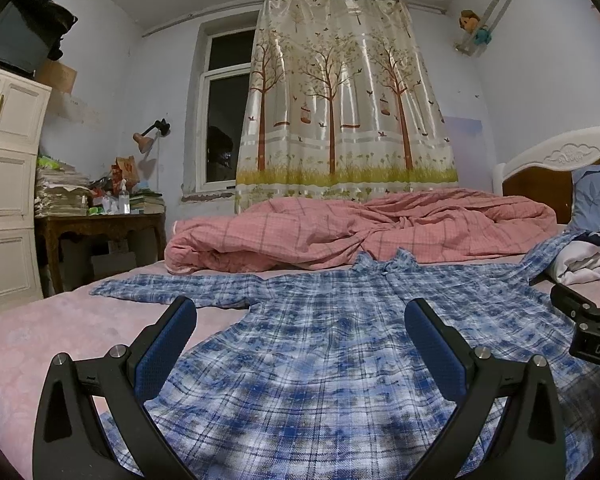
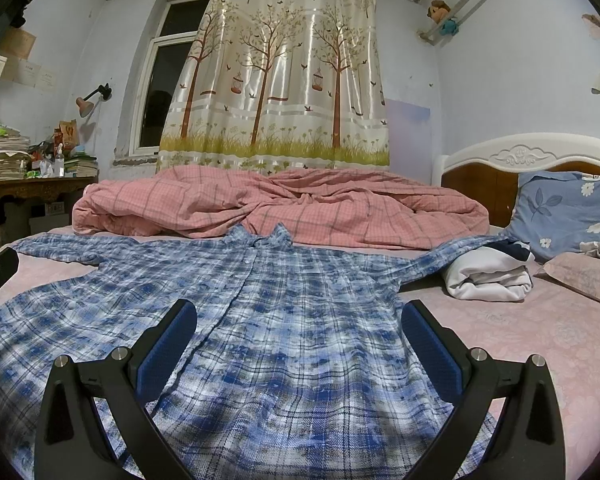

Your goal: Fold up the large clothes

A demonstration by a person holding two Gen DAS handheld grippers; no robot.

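1. On the bed (image 2: 540, 344), covered by a pink sheet, a blue plaid shirt (image 2: 300, 320) is spread flat, front side up, collar pointed toward the window and hem nearest the cameras.
2. Both sleeves are stretched out to the sides; the sleeve on the headboard side is seen running up to a bundle of white cloth (image 2: 488, 280), apparently touching it.
3. Left gripper (image 1: 300, 344): the jaws are seen wide apart, nothing held between them. It is held low over the shirt's lower half, toward the side away from the headboard; contact with the cloth cannot be told.
4. Right gripper (image 2: 298, 344): the jaws are likewise spread wide, nothing gripped. It is positioned over the lower half of the shirt, the button line passing just inside its left finger.
5. Part of the right gripper's body is caught at the right edge of the left wrist view, just beside the shirt.
6. Beyond the collar, a rumpled pink checked quilt (image 2: 300, 208) is heaped across the bed.
7. A blue flowered pillow (image 2: 568, 212) is propped against the headboard (image 2: 532, 152).
8. A tree-print curtain (image 1: 340, 100) is hung over part of the window (image 1: 224, 92); a cluttered tabletop (image 1: 100, 220) is noted beside white cabinets (image 1: 4, 184).
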